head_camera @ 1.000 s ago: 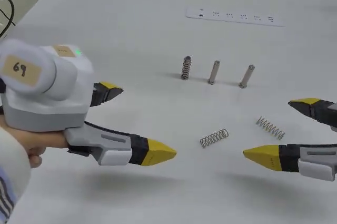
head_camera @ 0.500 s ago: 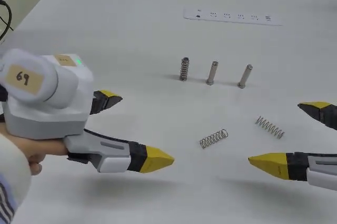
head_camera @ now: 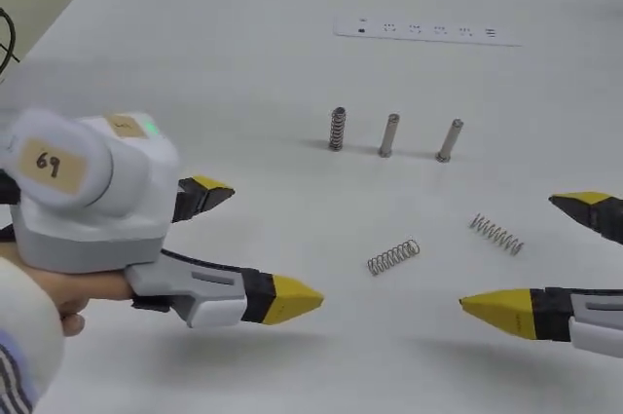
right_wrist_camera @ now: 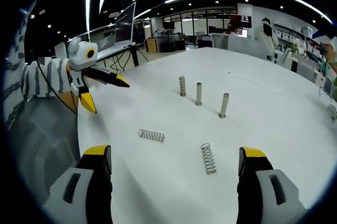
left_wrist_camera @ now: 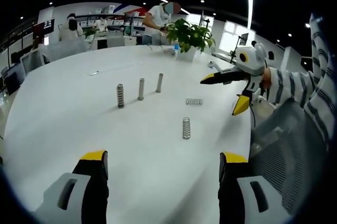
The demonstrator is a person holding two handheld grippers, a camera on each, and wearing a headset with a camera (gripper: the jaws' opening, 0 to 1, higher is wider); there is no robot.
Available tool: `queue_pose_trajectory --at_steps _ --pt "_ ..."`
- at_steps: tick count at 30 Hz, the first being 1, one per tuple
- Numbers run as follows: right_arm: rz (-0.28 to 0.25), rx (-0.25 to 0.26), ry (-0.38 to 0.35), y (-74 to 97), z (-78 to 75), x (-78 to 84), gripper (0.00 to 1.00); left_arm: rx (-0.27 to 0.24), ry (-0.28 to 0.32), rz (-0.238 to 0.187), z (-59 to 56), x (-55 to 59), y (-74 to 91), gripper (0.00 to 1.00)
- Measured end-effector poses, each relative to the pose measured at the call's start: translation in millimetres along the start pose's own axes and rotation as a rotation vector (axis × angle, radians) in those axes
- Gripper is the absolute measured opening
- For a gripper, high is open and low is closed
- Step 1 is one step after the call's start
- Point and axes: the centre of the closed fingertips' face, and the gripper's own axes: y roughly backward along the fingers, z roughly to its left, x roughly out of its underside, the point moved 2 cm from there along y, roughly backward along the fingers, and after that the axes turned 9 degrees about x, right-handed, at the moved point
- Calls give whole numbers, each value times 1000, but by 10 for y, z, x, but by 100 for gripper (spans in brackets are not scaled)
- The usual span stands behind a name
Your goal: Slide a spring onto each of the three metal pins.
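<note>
Your left gripper (head_camera: pixel 265 244) gapes wide and holds nothing. Your right gripper (head_camera: pixel 513 253) is the same, with its body cut off at the frame edge. On the table (head_camera: pixel 243 63) between them lie the left loose spring (head_camera: pixel 394 256) and the right loose spring (head_camera: pixel 496 234). A mounted spring (head_camera: pixel 337 131) hides most of the left pin (head_camera: pixel 338 112). The middle pin (head_camera: pixel 389 134) and right pin (head_camera: pixel 451 140) stand bare.

The left gripper (head_camera: pixel 273 244) and right gripper (head_camera: pixel 507 252) were white-grey, with black jaws tipped yellow (a tan label (head_camera: pixel 47 163) read "69"); the sleeve (left_wrist_camera: pixel 295 84) was striped.

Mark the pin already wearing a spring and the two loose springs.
Sprung pin (head_camera: pixel 337 129), head view, mid coils.
Left loose spring (head_camera: pixel 394 256), head view, middle coils.
Right loose spring (head_camera: pixel 497 235), head view, middle coils.
</note>
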Motion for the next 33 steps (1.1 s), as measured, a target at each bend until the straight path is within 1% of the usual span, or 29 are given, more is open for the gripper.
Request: queue_pose_trajectory --at_steps 4,7,9,11,13,15,16,19,21,23,24,25,26,28,29,33 --pt "2 -4 4 10 21 -4 99 8 -19 11 -12 -5 -75 82" --pt "2 0 0 21 19 -19 99 30 -16 10 -22 -2 -133 79" --pt "-1 6 4 26 9 -29 99 41 -24 18 -29 7 -187 77" --pt "-1 6 2 31 8 -33 99 47 -28 13 -19 -3 -238 77" --pt "-1 7 0 37 5 -32 99 56 -31 7 -39 -27 -292 76" --pt "1 10 2 41 2 -29 99 70 -56 18 -84 -33 -341 74" --pt "0 12 3 46 1 -27 99 82 -73 22 -130 -41 -380 74" --pt "-1 16 6 58 -7 -25 99 113 -92 12 -246 -65 -494 71" --pt "4 20 8 64 -12 -17 99 131 -100 15 -284 -62 -554 68" --pt "10 24 11 71 -17 -8 99 139 -106 23 -302 -47 -618 67" --pt "12 25 11 76 -17 -6 99 141 -118 27 -314 -45 -657 66" --pt "12 25 10 78 -15 -5 99 141 -139 31 -320 -50 -689 64" --pt "12 24 9 79 -12 -5 99 154 -190 41 -337 -56 -730 62" --pt "9 19 11 80 5 -10 99 177 -201 52 -378 -46 -785 57" --pt "14 15 16 81 19 -6 99 188 -208 59 -394 -40 -807 56" --pt "14 15 22 78 35 -18 99 208 -225 61 -413 -68 -890 53"
